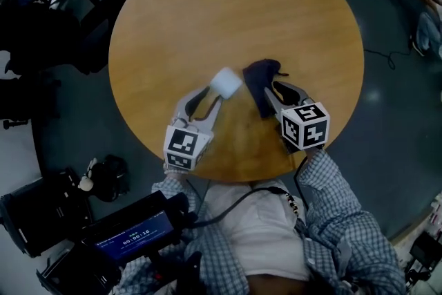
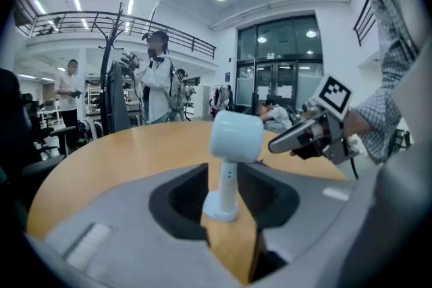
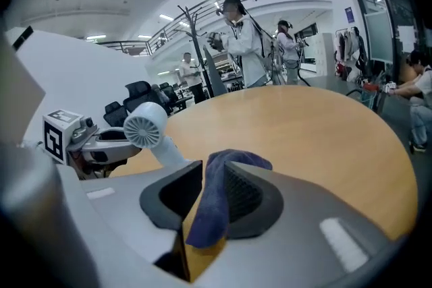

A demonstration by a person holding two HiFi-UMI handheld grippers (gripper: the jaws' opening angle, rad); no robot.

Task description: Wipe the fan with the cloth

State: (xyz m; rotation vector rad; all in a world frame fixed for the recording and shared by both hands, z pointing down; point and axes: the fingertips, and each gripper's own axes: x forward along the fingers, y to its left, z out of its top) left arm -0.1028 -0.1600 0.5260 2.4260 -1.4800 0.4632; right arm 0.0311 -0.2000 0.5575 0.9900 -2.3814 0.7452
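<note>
Checked sleeves [image 1: 345,217] fill the bottom of the head view, right under the camera, and ahead of them both tools are out over the near half of the round wooden table [image 1: 235,3]. The left gripper [image 1: 209,92] has the small white fan [image 1: 226,81] at its tips. The right gripper [image 1: 274,84] has the dark blue cloth [image 1: 260,79] bunched at its own. Fan and cloth are just beside each other; from up here I can't tell whether they touch.

Over to the left gripper view. The jaws are drawn in close on the fan's slim handle, with only a narrow gap between them. The fan [image 2: 235,135] stands upright, its rounded head clear above the jaw tips. Beyond it the right gripper [image 2: 275,143] reaches in from the right, its marker cube [image 2: 335,94] on top. People [image 2: 156,77] stand well back past the table's far edge.

Now the right gripper view. The jaws are nearly together and pinching the cloth [image 3: 214,206], which folds over the top and hangs down between them. Off to the left the fan [image 3: 143,126] shows its grille face, tilted. Its handle runs down toward the jaws of the left gripper [image 3: 125,145].
</note>
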